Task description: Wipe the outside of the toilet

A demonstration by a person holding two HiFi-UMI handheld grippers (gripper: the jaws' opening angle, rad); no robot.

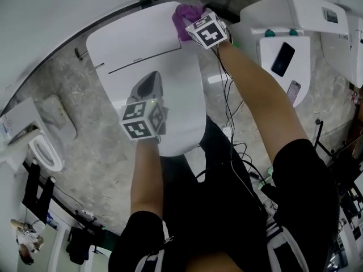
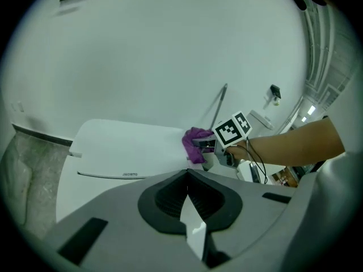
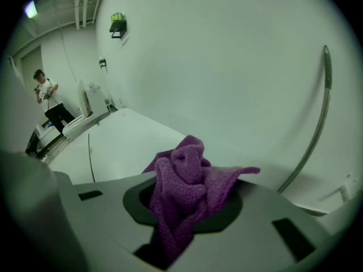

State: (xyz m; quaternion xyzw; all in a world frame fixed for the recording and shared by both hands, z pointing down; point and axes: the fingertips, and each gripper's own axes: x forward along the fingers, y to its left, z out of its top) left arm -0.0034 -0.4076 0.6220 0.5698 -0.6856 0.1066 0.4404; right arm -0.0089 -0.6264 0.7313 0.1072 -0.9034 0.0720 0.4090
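Purple cloth (image 3: 184, 186), nubbly knit crumpled into a knot, sits pinched between the grey moulded jaws of the right gripper (image 3: 182, 211). It lies at the back corner of the toilet (image 1: 150, 47), close to the wall (image 3: 227, 50). Below both grippers the toilet is smooth, glossy white plastic, closed on top, with rounded edges. Nearer its front, the left gripper (image 2: 188, 200) has its jaws pressed together on nothing, ribbed black pads (image 2: 165, 198) meeting along a thin seam.

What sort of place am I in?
Likely a test hall or showroom, not a home bathroom: this toilet, a second toilet and a third toilet share one stone floor, loose cables beside.
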